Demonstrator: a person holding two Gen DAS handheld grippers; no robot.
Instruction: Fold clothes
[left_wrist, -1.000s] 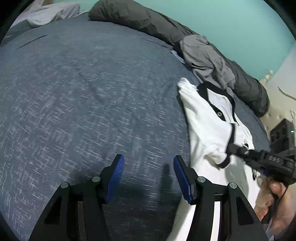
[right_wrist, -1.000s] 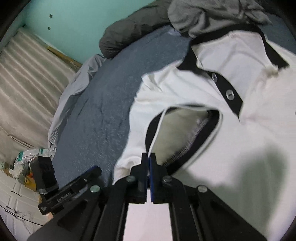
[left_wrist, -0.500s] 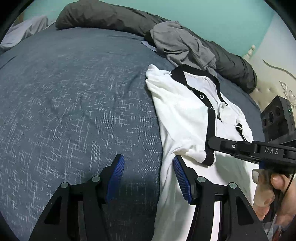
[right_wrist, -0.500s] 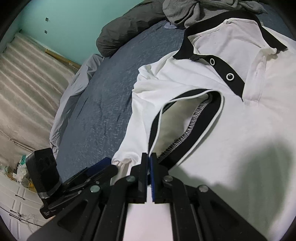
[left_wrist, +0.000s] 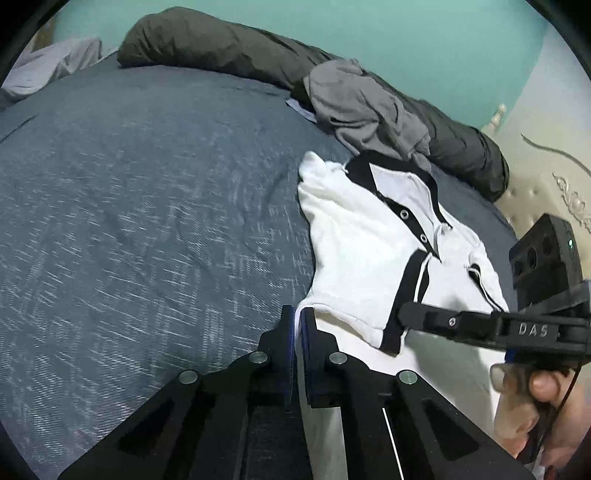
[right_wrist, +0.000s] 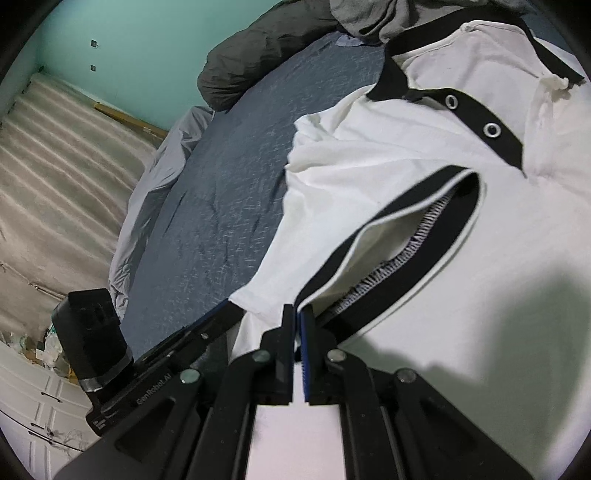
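The white shirt (left_wrist: 354, 236) lies flat on the bed (left_wrist: 147, 206), collar toward a grey garment (left_wrist: 365, 107). The left gripper (left_wrist: 297, 314) has its fingers closed on the shirt's side edge. The right gripper (right_wrist: 297, 314) has its fingers closed on the black-trimmed sleeve cuff (right_wrist: 424, 251).

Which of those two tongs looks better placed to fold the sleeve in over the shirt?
Probably the right tongs: they are shut on the sleeve's black cuff. The left tongs are closed at the white shirt's side edge.
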